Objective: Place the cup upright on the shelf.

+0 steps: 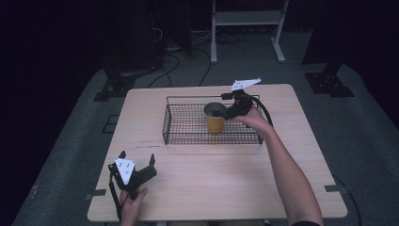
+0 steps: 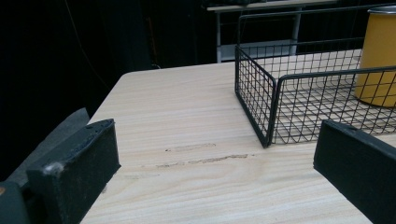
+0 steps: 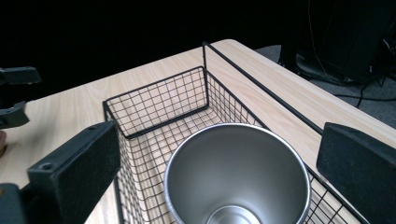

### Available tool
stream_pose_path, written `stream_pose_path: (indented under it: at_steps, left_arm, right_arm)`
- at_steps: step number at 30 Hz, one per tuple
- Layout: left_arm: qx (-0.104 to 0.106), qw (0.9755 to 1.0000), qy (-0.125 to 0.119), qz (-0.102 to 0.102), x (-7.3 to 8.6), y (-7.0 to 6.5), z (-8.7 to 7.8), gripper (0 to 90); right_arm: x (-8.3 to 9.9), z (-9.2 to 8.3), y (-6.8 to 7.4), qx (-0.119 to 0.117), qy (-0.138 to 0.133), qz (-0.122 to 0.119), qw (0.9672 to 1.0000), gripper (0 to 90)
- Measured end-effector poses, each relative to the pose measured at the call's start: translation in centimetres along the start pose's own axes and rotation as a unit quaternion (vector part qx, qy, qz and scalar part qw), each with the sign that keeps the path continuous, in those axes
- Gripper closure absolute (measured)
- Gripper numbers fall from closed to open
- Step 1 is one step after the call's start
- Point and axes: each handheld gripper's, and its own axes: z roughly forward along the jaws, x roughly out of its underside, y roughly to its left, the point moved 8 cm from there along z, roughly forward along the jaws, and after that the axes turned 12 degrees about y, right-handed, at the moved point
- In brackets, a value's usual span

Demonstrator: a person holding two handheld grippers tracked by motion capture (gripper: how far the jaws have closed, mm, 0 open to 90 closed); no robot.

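Observation:
A yellow cup [image 1: 215,120] with a bare steel inside [image 3: 238,177] stands upright in a black wire basket [image 1: 188,99] at the middle of the wooden table. My right gripper [image 1: 230,113] hovers at the cup's right rim, open. In the right gripper view its jaws stand wide on either side of the cup's mouth, and the right gripper [image 3: 219,149] grips nothing. My left gripper [image 1: 137,156] rests low near the table's front left, open and empty. The left gripper [image 2: 215,154] faces the basket's near corner [image 2: 261,107], with the cup [image 2: 378,60] beyond it.
The table [image 1: 211,188] has bare wood in front of the basket and to its left. Beyond the far edge stand a white metal frame [image 1: 247,28], dark stands and cables on the floor. The left gripper [image 3: 14,93] also shows at the far left of the right gripper view.

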Motion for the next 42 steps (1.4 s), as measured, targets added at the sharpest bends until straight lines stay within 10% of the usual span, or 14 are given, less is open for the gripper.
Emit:
stream_pose_path:
  at_steps: [42]
  left_arm:
    - [0.000,1.0000,-0.001,0.002,0.0,-0.1,-0.1,0.0]
  right_arm:
    - [2.1,-3.7,3.5,-0.014,0.001,-0.022,0.9997,0.0]
